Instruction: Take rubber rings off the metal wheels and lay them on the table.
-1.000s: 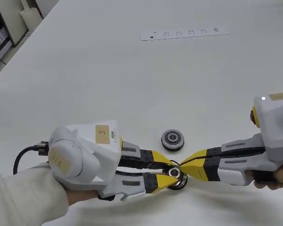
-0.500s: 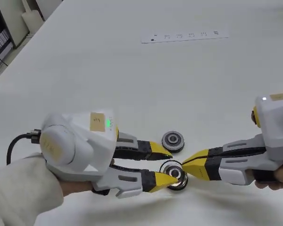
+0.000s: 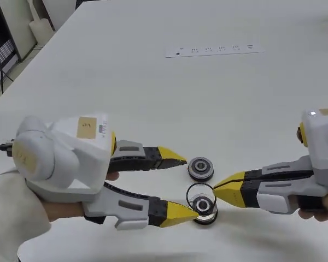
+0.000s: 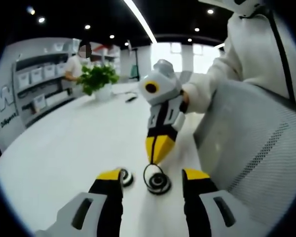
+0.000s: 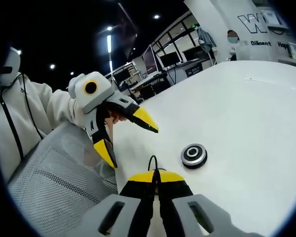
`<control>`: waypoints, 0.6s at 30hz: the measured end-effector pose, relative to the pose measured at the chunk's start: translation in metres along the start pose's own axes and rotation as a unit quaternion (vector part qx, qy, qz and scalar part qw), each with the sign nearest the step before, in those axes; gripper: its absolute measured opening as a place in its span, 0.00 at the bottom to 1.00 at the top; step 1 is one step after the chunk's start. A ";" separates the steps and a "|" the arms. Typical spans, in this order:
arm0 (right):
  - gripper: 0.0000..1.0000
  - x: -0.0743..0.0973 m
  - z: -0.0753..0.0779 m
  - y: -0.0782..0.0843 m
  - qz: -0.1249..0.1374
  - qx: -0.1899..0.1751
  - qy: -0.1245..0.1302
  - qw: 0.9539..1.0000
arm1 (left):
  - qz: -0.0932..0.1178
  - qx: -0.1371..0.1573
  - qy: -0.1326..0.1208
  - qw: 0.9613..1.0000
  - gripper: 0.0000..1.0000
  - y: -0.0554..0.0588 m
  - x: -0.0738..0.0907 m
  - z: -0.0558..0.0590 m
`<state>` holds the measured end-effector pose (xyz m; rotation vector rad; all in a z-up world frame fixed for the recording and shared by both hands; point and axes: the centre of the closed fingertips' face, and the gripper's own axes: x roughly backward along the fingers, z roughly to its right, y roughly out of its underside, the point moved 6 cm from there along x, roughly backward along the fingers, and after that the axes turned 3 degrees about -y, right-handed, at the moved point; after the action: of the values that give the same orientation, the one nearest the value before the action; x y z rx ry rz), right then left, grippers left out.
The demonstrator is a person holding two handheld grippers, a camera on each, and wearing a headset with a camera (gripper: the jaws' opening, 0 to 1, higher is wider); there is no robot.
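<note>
Two metal wheels lie on the white table (image 3: 153, 93). The far wheel (image 3: 200, 168) (image 4: 124, 177) (image 5: 194, 154) has a black rubber rim. Just above the near wheel (image 3: 203, 207) (image 4: 159, 183) a thin black rubber ring (image 3: 192, 187) (image 4: 148, 171) (image 5: 150, 162) stands up as a loop. My right gripper (image 3: 216, 189) (image 4: 157, 157) (image 5: 156, 177) is shut on the ring's edge from the right. My left gripper (image 3: 177, 184) (image 4: 152, 177) (image 5: 130, 140) is open wide at the left. Its jaws stand on either side of the wheels and touch nothing.
A white power strip (image 3: 214, 50) lies far back on the table. A grey mesh chair back (image 4: 251, 148) is close behind the table's near edge. In the room behind, a person stands by a potted plant (image 4: 96, 79) and shelves.
My left gripper has opened, let go of the near wheel and drawn back to the left. The right gripper has kept its pinch, and the ring now stands as a loop.
</note>
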<state>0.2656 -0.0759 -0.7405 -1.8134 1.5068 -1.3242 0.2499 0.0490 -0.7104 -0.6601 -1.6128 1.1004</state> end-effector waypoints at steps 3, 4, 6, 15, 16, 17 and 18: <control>0.00 0.001 -0.001 -0.002 0.000 0.002 0.000 1.000 | -0.002 -0.003 -0.002 1.000 0.55 -0.002 0.005 -0.002; 0.00 0.002 -0.002 -0.003 0.000 0.003 0.000 1.000 | -0.002 -0.003 -0.004 1.000 0.56 -0.003 0.006 -0.002; 0.00 0.002 -0.002 -0.004 -0.001 0.004 0.000 1.000 | 0.001 -0.002 -0.006 1.000 0.58 -0.005 0.009 -0.003; 0.00 0.009 -0.005 -0.013 -0.002 0.013 0.005 1.000 | 0.012 0.000 -0.026 1.000 0.68 -0.010 0.029 -0.005; 0.00 0.009 -0.006 -0.014 -0.001 0.014 0.005 1.000 | 0.013 0.001 -0.028 1.000 0.68 -0.010 0.032 -0.006; 0.00 0.009 -0.006 -0.015 0.000 0.015 0.005 1.000 | 0.015 0.003 -0.031 0.999 0.69 -0.010 0.035 -0.007; 0.00 0.009 -0.007 -0.016 0.000 0.016 0.005 1.000 | 0.017 0.005 -0.035 0.999 0.70 -0.010 0.039 -0.007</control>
<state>0.2674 -0.0779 -0.7209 -1.7897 1.4835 -1.3505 0.2454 0.0796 -0.6842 -0.6514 -1.6595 1.1665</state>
